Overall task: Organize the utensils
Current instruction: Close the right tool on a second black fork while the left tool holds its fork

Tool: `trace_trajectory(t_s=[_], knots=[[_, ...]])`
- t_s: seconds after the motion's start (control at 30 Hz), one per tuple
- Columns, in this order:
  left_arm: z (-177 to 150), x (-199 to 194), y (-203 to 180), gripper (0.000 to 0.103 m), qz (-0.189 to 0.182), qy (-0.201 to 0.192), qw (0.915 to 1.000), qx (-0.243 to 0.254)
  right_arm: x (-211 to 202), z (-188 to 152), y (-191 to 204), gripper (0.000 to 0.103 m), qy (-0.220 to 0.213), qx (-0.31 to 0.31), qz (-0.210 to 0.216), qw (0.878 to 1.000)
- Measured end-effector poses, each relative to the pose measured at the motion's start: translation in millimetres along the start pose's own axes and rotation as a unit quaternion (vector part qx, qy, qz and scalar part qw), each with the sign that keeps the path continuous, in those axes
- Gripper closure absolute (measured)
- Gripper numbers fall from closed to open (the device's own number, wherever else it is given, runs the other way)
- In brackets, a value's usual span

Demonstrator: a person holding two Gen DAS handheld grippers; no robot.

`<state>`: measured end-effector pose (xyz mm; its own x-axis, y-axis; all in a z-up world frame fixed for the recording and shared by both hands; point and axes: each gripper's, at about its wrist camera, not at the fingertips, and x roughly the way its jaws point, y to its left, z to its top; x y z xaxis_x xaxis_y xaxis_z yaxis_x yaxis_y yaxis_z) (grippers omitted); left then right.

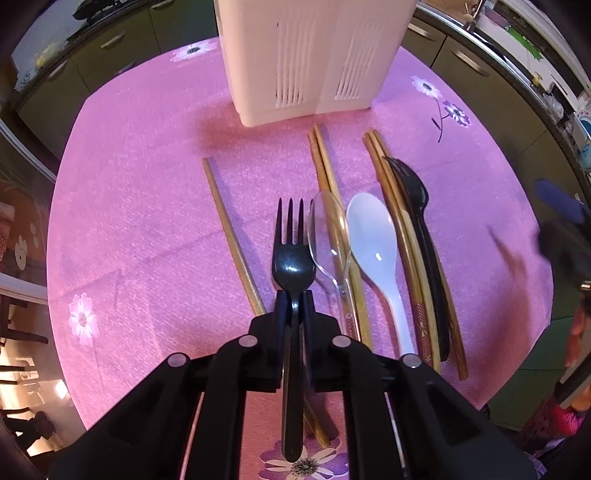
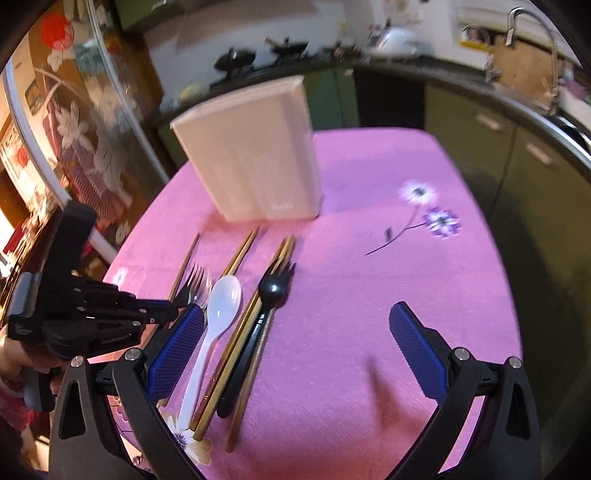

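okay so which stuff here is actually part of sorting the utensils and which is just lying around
Part of the job: black fork in the left gripper, clear spoon, white spoon, black spoon, chopsticks, white utensil holder.

Just around: pink tablecloth, faucet, green cabinets.

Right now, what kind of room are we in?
Most likely a home kitchen. A table with a pink flowered tablecloth holds chopsticks and a white spoon, green cabinets run under a countertop, and a sink faucet stands at the far right.
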<state>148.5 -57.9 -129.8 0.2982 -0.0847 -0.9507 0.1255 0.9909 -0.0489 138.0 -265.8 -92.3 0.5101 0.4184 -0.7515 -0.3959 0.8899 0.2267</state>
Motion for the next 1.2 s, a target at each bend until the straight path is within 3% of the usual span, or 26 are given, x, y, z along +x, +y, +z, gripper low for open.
trace_trajectory(t_s=[0.1,0.23,0.5,0.8,1.13,1.2], knots=[[1,-5,-1,0.094,-0.002,-0.008,1.0,0.003,21,8,5,0.006,0.026,-0.002,0.01,1.0],[0,-11,-1,0.094,-0.005,-0.015,0.9999,0.005,38,18,6,0.019,0.052,0.006,0.021,0.998],[-3,-20,3,0.094,-0.009,-0.032,0.9995,0.005,79,17,9,0.028,0.115,0.002,0.005,0.993],[-3,-25,4,0.094,-0.014,-0.042,0.999,0.007,93,15,20,0.032,0.132,0.005,0.013,0.991],[-5,-28,3,0.094,-0.02,-0.047,0.9987,0.009,98,18,16,0.066,0.135,0.031,0.013,0.99],[-5,-29,2,0.094,-0.021,-0.048,0.9986,0.01,99,18,18,0.066,0.134,0.03,0.014,0.99]])
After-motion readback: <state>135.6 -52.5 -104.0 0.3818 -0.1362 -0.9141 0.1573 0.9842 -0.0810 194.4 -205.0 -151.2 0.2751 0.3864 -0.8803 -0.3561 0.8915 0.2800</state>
